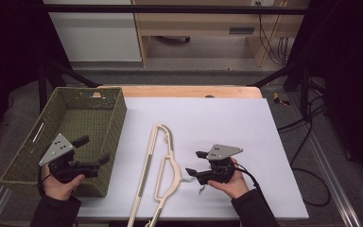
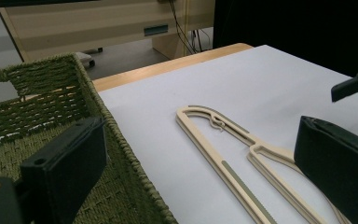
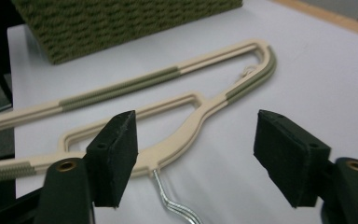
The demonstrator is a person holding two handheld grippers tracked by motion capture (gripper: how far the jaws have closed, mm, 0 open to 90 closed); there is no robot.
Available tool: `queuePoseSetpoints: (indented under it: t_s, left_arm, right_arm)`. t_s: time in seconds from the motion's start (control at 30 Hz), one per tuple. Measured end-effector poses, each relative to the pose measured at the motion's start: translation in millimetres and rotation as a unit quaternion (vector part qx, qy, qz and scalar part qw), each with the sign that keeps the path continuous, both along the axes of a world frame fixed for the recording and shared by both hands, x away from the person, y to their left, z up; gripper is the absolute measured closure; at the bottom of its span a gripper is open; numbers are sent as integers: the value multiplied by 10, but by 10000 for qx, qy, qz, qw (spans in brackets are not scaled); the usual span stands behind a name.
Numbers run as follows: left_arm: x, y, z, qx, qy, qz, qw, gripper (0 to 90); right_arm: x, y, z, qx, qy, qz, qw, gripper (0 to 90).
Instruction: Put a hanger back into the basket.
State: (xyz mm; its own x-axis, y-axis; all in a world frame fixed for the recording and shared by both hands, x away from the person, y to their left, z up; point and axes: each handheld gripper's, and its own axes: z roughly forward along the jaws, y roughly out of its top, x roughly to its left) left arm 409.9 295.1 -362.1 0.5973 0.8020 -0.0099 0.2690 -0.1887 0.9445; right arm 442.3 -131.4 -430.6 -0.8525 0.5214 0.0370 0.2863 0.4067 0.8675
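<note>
Here the hanger point(image 1: 159, 166) lies flat on the white sheet point(image 1: 227, 123), just right of the basket point(image 1: 26, 156). The right gripper point(image 1: 194, 163) waits beside its hook with jaws wide apart, likely to take its neck. The left gripper point(image 1: 94, 150) hovers over the basket's right wall, jaws apart and holding nothing. Nothing blocks the hanger.

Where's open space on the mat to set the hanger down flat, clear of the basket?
Broad bare white mat lies right of and beyond the cream hanger, out to its far and right edges. Crowded: the narrow strip between hanger and woven basket, and around the right gripper.
</note>
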Motion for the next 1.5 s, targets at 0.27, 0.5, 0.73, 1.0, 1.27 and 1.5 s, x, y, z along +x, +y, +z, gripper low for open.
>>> queuePoseSetpoints:
  t_s: [0.27, 0.5, 0.73, 1.0, 1.27, 1.5]
  left_arm:
    - [-6, -21, 4, 34, 2, -22, 10000, 26]
    - [-12, -87, -6, 90, 20, -92, 9999, 26]
    - [-10, -154, -23, 134, 91, -184, 9997, 26]
    - [-32, -248, -24, 167, 124, -305, 9993, 28]
    - [-53, -458, -63, 362, 224, -554, 9976, 33]
    - [-97, -720, -126, 475, 402, -804, 9948, 39]
  right_arm:
    - [42, 82, -192, -326, 309, 241, 9987, 427]
    - [64, 138, -312, -488, 461, 480, 9966, 535]
    - [94, 215, -447, -788, 580, 757, 9923, 651]
    - [149, 213, -514, -847, 618, 1027, 9892, 791]
    - [187, 176, -505, -696, 588, 1446, 9853, 878]
    - [181, 166, -473, -719, 700, 1545, 9829, 892]
